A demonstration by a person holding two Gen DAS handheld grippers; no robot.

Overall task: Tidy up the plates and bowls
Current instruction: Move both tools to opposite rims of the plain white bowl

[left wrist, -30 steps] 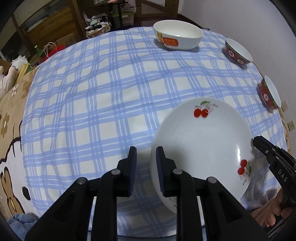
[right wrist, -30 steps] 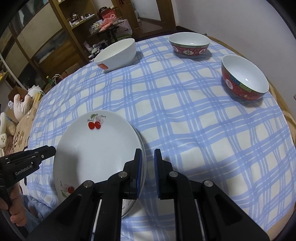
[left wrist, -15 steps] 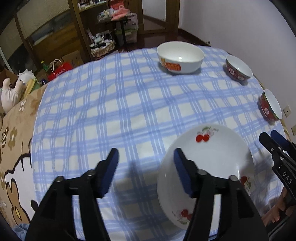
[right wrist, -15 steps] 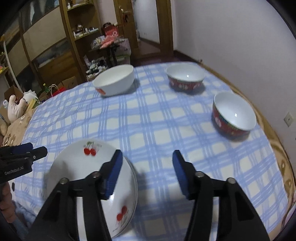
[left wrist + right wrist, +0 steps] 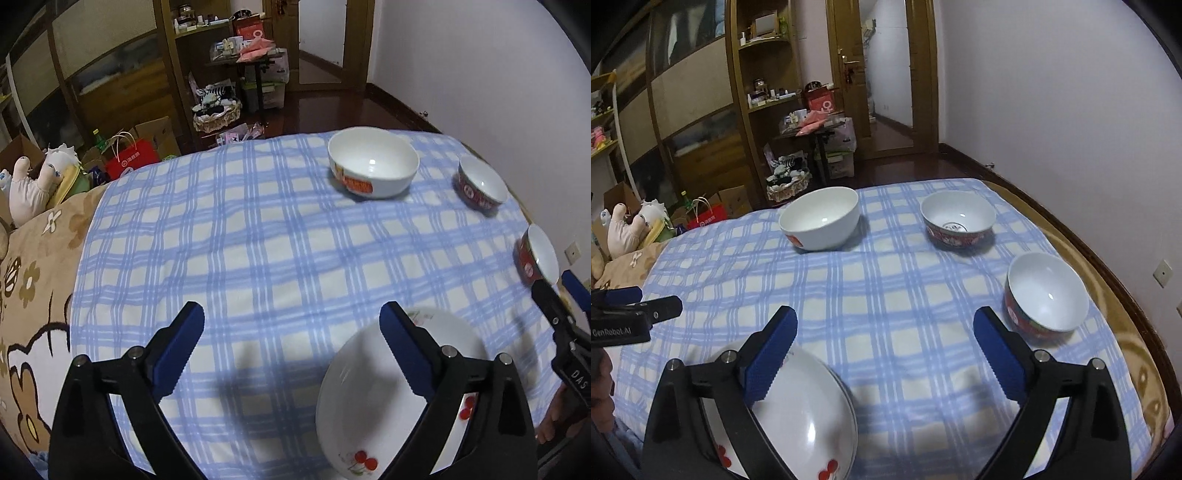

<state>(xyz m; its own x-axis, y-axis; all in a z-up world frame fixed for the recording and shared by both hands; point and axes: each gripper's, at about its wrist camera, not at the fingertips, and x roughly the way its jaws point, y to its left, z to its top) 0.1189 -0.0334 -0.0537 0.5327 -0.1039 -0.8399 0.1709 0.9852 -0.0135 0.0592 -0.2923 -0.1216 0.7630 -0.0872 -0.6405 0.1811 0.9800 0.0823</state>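
A stack of white cherry-print plates (image 5: 373, 402) lies on the blue checked tablecloth (image 5: 258, 240) at its near edge; it also shows in the right wrist view (image 5: 809, 413). My left gripper (image 5: 291, 345) is open and empty above the stack's left side. My right gripper (image 5: 884, 349) is open and empty above the stack's right side. A large white bowl (image 5: 373, 162) (image 5: 820, 218) stands at the far side. Two red-patterned bowls stand to its right: the far one (image 5: 480, 184) (image 5: 956, 218) and the nearer one (image 5: 537, 256) (image 5: 1045, 291).
The round table's brown rim (image 5: 1115, 295) runs close to the right wall. A beige floral blanket (image 5: 33, 280) and plush toys (image 5: 29, 181) lie left of the table. Shelves, boxes and a red bag (image 5: 129, 157) stand beyond.
Both grippers opened from shut to wide open and drew back and up from the plate stack. The plates stay on the cloth.
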